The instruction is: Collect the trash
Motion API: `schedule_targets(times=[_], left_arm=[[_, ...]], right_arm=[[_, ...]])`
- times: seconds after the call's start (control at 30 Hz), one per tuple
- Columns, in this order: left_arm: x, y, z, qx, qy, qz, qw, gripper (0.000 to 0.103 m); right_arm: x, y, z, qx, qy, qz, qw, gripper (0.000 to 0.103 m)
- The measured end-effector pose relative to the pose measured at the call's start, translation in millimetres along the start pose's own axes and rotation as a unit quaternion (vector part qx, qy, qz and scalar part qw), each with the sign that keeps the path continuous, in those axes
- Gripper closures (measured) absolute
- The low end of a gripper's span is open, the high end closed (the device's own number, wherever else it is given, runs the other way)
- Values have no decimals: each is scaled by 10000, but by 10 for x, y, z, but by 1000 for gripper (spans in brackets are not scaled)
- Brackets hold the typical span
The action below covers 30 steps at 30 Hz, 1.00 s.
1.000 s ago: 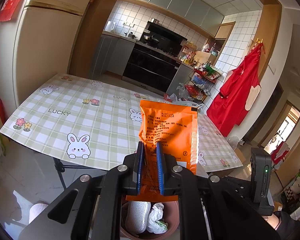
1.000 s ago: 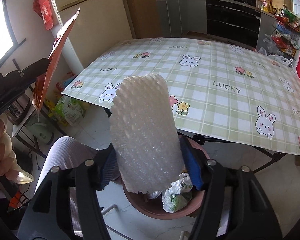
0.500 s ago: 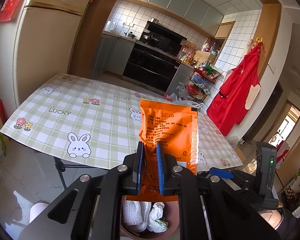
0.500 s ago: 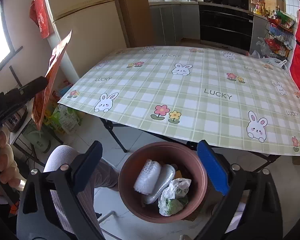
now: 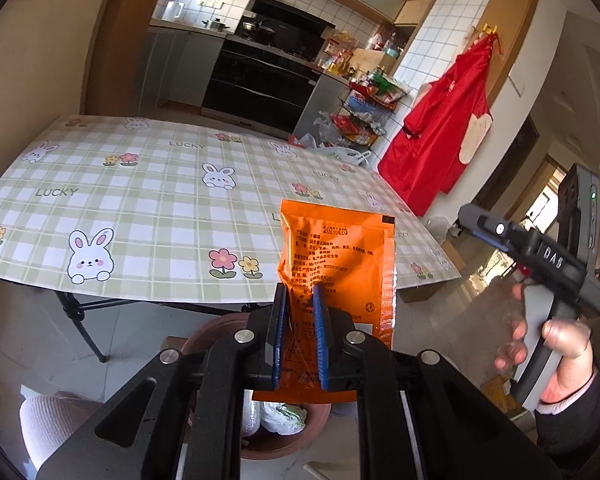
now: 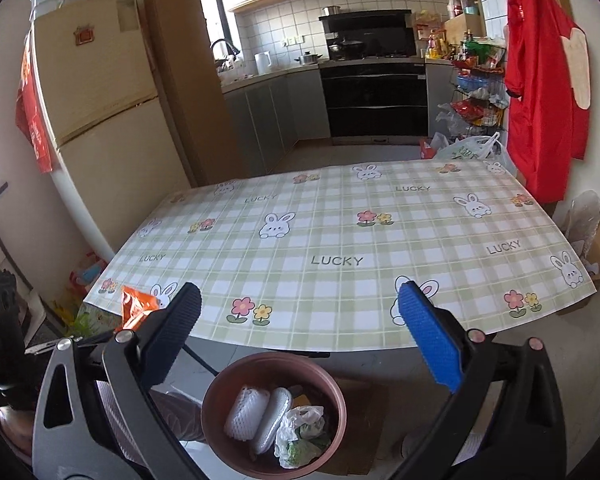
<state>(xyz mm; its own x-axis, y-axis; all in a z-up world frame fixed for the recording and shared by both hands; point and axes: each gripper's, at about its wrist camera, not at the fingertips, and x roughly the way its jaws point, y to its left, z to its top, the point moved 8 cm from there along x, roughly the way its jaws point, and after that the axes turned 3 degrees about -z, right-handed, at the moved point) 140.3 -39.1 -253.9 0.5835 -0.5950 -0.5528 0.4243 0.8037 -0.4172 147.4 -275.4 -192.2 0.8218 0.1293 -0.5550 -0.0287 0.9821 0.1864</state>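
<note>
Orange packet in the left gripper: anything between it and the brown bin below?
Nothing visible. The orange packet hangs in the shut left gripper above the open brown bin, which holds only foam netting and a crumpled bag. The empty right gripper is off to the side.

- Left wrist view looks along its fingers, downward across the green checked table [image 5: 148, 208] toward the kitchen.
- Right wrist view faces likewise; both share the table's near edge and the brown round bin [image 6: 220, 396].

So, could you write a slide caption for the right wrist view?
Open right gripper above the brown bin holding foam nets and a plastic bag.
</note>
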Motion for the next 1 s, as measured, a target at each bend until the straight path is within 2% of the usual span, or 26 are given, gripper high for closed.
schedule_targets(times=[0.1,0.23,0.27,0.33,0.37,0.53,0.67,0.77,1.0], left_arm=[[181,-70,-46,185,225,23,9996,89],[329,-185,-42,417,340,5,9986,89],[367,-207,-36,486,376,3,9981,86],[409,-238,-18,617,403,9,9973,70],[407,-242,-2,660,356,28,9972,62],[258,-188,148,665,111,290,9973,52],[-1,-144,270,756,-235,564,9953,24],[-192,-140,364,838,-413,749,9928,7],[-706,-312,720,1038,-1038,935,9847,6]], right_arm=[[-10,-152,-2,171,-25,-57,9998,6],[13,-248,-72,298,25,-72,9995,6],[19,-259,-89,310,43,-73,9995,6],[26,-277,-118,320,76,-77,9994,6],[41,-267,-129,321,83,-79,9994,6],[34,-209,-176,152,150,-86,9997,6],[10,-111,-207,-154,211,-174,9995,6],[-62,-10,-192,-349,199,-211,9990,6],[-419,287,17,-717,-144,-187,9971,6]])
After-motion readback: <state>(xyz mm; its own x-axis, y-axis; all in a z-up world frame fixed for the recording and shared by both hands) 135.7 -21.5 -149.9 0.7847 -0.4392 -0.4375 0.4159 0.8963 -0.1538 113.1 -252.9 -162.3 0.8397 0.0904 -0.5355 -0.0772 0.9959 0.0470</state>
